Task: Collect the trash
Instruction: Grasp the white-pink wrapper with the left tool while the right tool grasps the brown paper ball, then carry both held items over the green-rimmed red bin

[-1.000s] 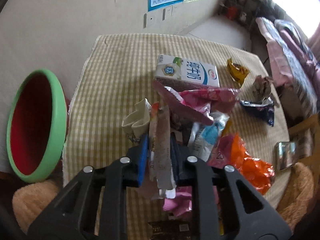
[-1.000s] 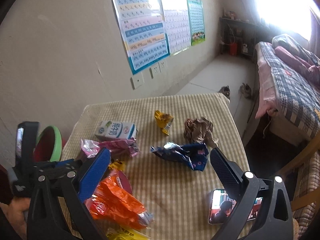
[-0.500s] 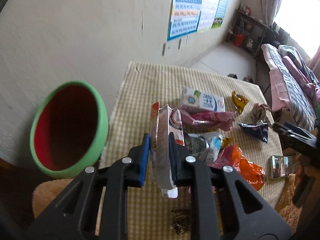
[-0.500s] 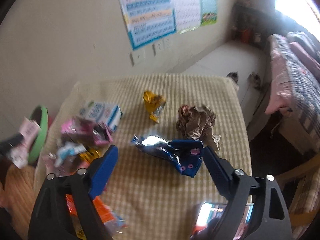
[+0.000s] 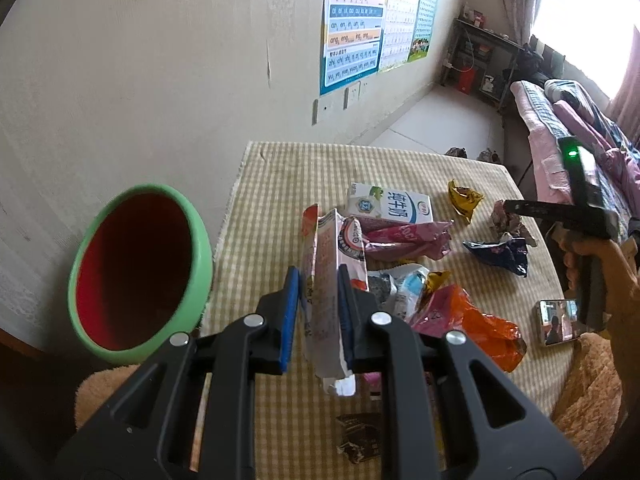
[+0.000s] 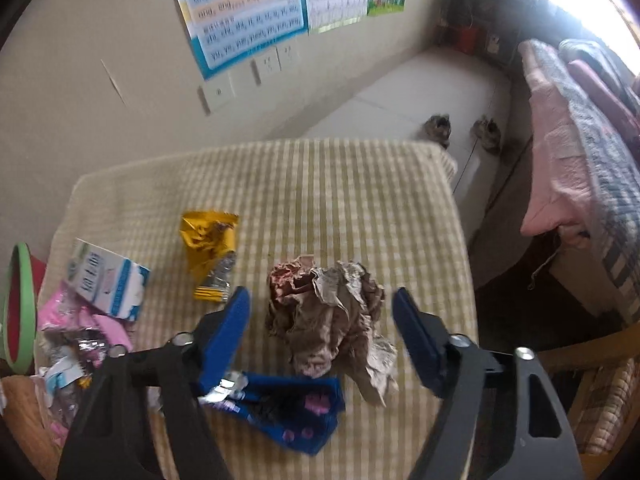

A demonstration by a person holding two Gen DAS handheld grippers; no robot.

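My left gripper [image 5: 318,280] is shut on a flattened pink-and-white wrapper [image 5: 328,280], held upright above the checked table [image 5: 272,184]. A green bin with a red inside [image 5: 136,276] stands just left of it, off the table's edge. My right gripper [image 6: 320,308] hovers over a crumpled brown paper ball [image 6: 324,316], which lies between its blue pads; the jaws are closing and the pads stand clear of the paper. A blue wrapper [image 6: 288,412] lies just below that ball.
A milk carton [image 5: 390,204], pink bag [image 5: 404,236], orange bag [image 5: 476,328], yellow wrapper [image 6: 208,248] and a small dark wrapper [image 5: 360,436] litter the table. A phone [image 5: 558,320] lies at its right edge. A bed [image 6: 580,152] stands to the right.
My left gripper lifted the pink-and-white wrapper off the pile and swung toward the bin. My right gripper moved from the blue wrapper over the brown paper ball, its jaws narrowing.
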